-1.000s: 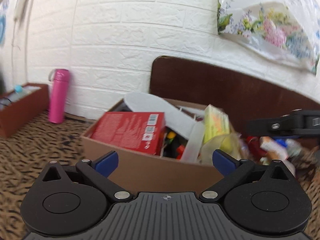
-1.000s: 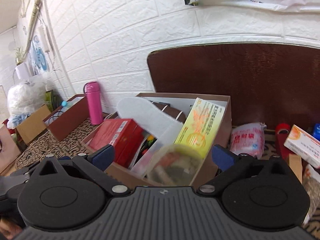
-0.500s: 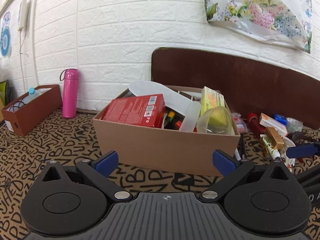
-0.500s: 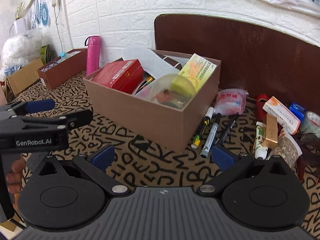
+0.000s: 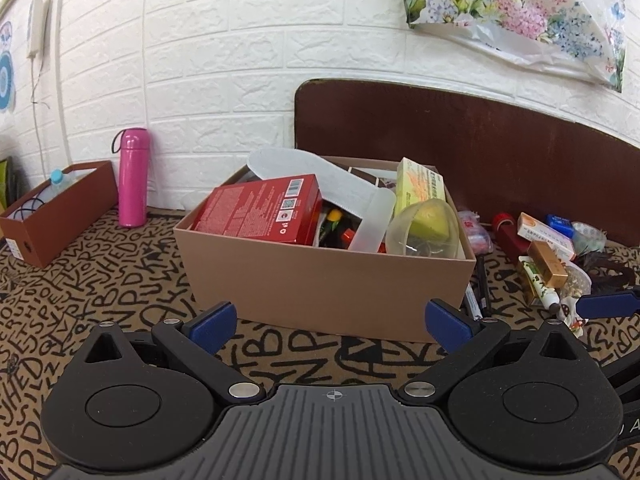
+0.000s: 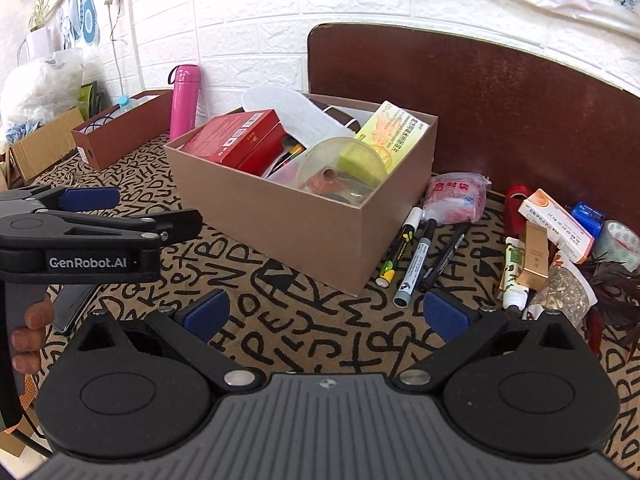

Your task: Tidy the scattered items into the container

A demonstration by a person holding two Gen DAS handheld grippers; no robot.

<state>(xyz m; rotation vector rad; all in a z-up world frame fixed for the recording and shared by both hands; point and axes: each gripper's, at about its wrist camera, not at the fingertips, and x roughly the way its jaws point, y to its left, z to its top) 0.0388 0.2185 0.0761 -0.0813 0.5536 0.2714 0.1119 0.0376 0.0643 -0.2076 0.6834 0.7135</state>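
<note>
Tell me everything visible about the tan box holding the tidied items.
The tan box is an open, lidless rectangular cardboard carton with plain matte walls, standing upright on the letter-patterned cloth. It is heaped above its rim: a red carton, white insole, yellow-green carton and clear dome. Markers lie beside it.

You had both grippers held low and pretty much level, jaws spread wide on each with nothing between the blue pads. Your left gripper [image 5: 334,322] pointed straight ahead; in the right wrist view it poked in from the left edge, seen side-on, with your left hand [image 6: 30,336] wrapped round its handle below, fingertips showing. Your right gripper [image 6: 326,312] sat just beside it, one blue fingertip [image 5: 610,305] peeking into the left view.
</note>
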